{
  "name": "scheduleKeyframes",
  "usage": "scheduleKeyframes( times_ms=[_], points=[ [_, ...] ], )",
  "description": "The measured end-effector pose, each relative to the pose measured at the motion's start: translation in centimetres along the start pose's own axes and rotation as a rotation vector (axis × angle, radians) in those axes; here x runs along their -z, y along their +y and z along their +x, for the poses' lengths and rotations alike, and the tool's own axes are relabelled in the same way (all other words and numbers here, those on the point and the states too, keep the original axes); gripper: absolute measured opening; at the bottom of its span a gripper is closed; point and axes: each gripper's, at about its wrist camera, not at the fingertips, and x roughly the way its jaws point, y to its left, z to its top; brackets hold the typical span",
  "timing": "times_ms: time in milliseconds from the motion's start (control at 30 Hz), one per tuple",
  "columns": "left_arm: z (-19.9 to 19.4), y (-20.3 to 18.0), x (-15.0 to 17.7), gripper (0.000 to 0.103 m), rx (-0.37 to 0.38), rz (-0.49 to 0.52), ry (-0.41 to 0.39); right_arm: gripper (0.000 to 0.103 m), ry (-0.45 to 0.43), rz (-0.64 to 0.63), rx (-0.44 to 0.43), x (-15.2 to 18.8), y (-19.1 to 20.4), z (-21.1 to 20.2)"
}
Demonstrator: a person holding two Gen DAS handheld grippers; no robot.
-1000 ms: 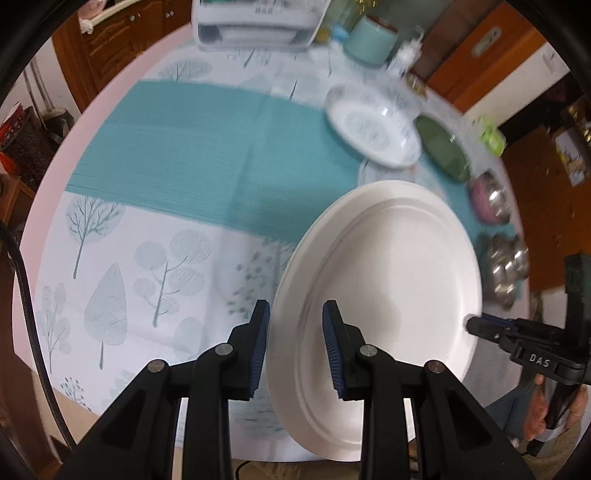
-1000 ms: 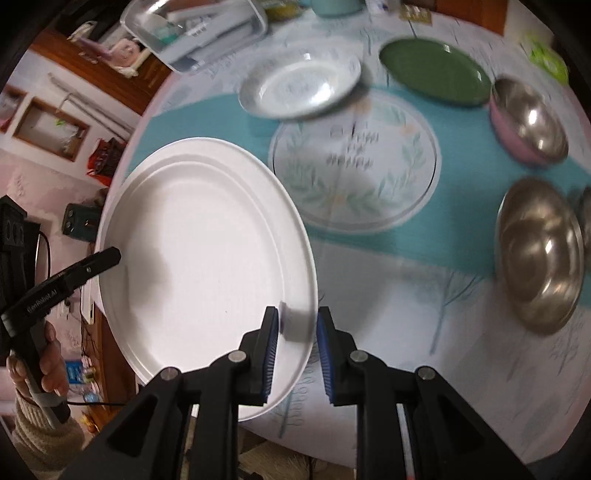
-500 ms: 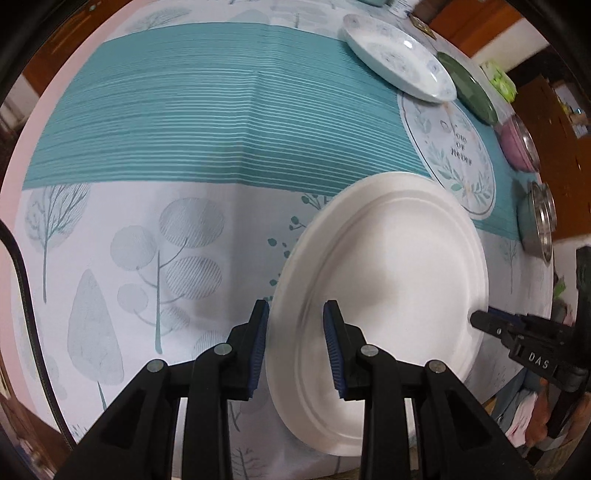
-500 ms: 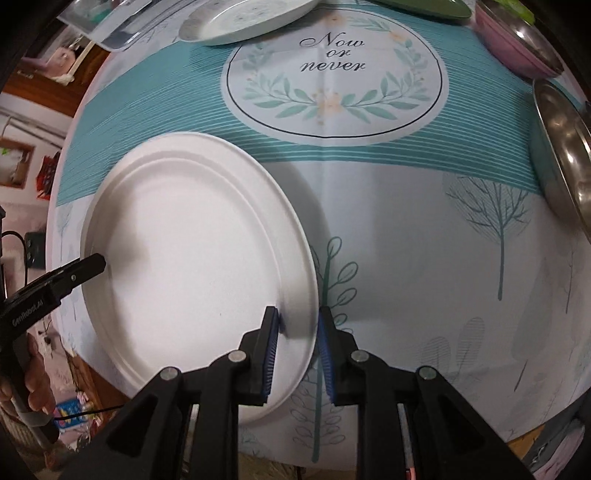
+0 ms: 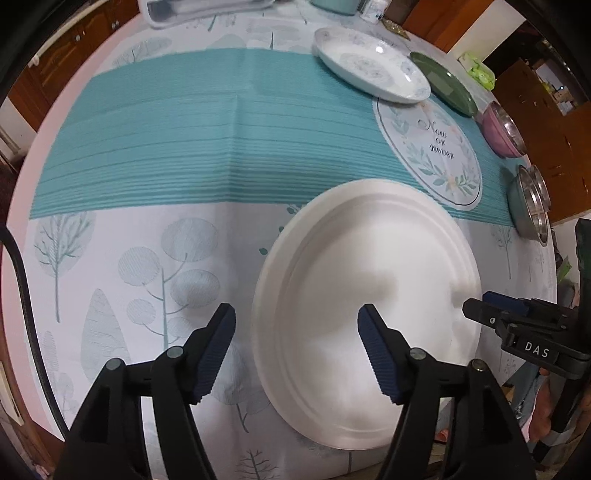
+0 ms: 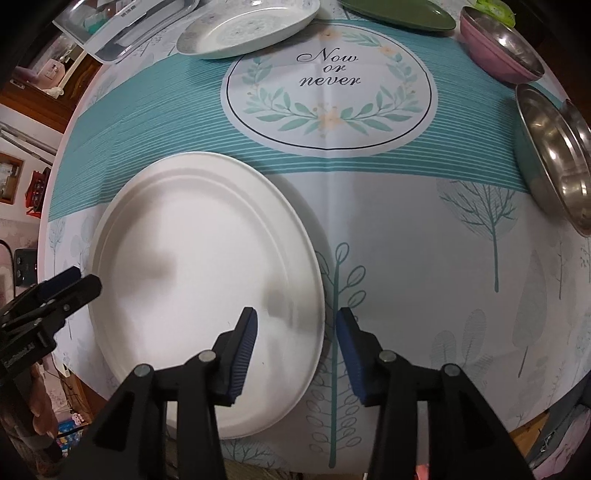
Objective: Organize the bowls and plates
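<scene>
A large white oval plate [image 5: 369, 295] lies flat on the tablecloth near the table's front edge; it also shows in the right wrist view [image 6: 199, 273]. My left gripper [image 5: 297, 347] is open, its fingers straddling the plate's left rim. My right gripper [image 6: 295, 343] is open, straddling the plate's right rim. Each gripper shows in the other's view: the right one [image 5: 517, 328] at the plate's far side, the left one [image 6: 55, 295] likewise.
At the back stand a patterned white plate [image 5: 369, 66], a green plate [image 5: 443, 83], a pink bowl [image 6: 498, 48] and stacked steel bowls [image 6: 554, 155]. A clear tray [image 6: 125, 26] sits at the far left. A round "Now or never" print [image 6: 328, 85] marks the cloth.
Both grippers, shut on the plate's rim, lowered it onto the tablecloth, then opened and let go.
</scene>
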Motion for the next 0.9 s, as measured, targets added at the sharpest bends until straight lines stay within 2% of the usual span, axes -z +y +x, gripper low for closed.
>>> scheduleKeyframes(
  times_ms=[233,433,900],
  points=[
    [-2.1,-0.3,0.6,0.068,-0.02,0.023,-0.075,0.045,-0.012,-0.004,0.012,1.3,0.6,-0.7],
    [-4.4,-0.9,1.5,0.067,-0.019,0.082,-0.18,0.045,-0.029,-0.011,0.03,2.4,0.9,-1.3],
    [-9.4,-1.4,1.7,0.067,0.022,0.171,-0.281,0.045,-0.125,0.019,0.076,5.1,2.1,-4.1]
  ],
)
